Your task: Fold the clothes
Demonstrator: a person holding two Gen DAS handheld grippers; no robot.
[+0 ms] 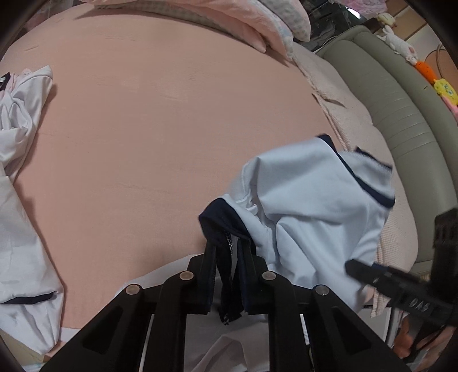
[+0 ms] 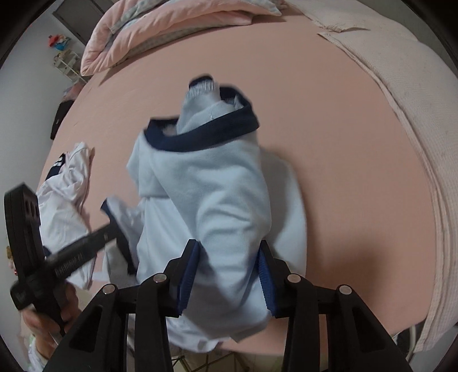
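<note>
Black tongs (image 2: 226,274) — blue pads (image 2: 187,276), 4 silver rivets (image 2: 159,277).

1. A pink bed sheet (image 1: 148,120) is covering the mattress.
2. A pink quilt (image 2: 160,25) is lying bunched at the far end of the bed.
3. A grey-green padded bed frame (image 1: 400,114) is curving along the side.
4. Soft toys (image 1: 400,45), a white rabbit among them, are sitting beyond the frame.

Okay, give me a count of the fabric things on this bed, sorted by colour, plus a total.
Light blue with navy trim: 1, the shirt both grippers hold.
White: 2, a crumpled garment and a garment with a navy stripe, as far as these views separate them.
Pink: 1, the bunched quilt at the far end.
Total: 4
</note>
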